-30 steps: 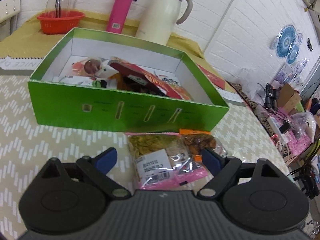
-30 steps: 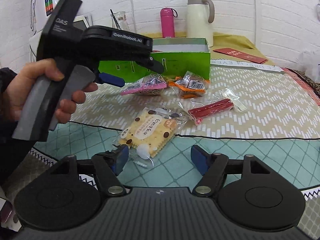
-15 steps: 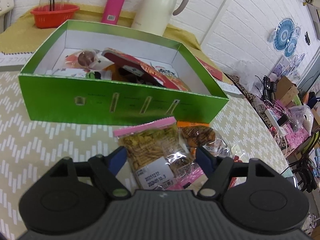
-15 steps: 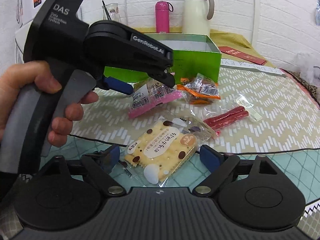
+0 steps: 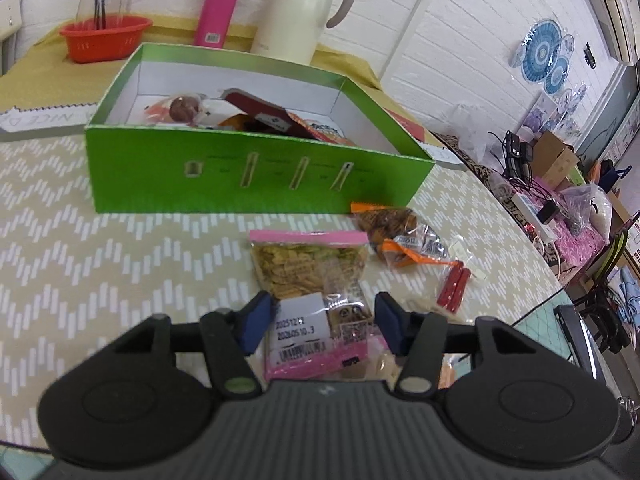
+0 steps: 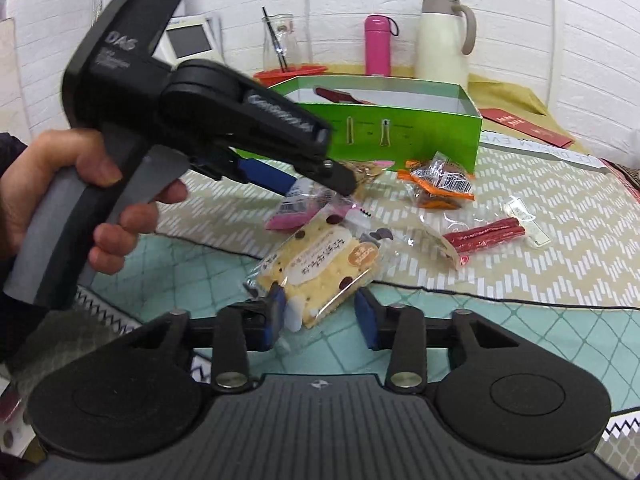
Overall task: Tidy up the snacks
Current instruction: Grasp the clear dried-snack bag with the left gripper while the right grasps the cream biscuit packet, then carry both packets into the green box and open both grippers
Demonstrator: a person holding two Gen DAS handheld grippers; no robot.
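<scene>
the left gripper (image 5: 322,322) straddles the near end of the pink-edged snack bag (image 5: 310,276) at the centre of the left wrist frame; its jaws are closing, blue pads apparently just short of the bag's sides, so likely no grip yet. the right gripper (image 6: 320,322) does the same at the lower centre of its frame: jaws closing around the corner of the cracker pack (image 6: 320,266), the left pad touching the wrapper, the right pad clear. both packs lie flat on the tabletop (image 5: 120,248), probably bound for the open green box (image 5: 256,176) in the upper middle, which already holds snacks.
</scene>
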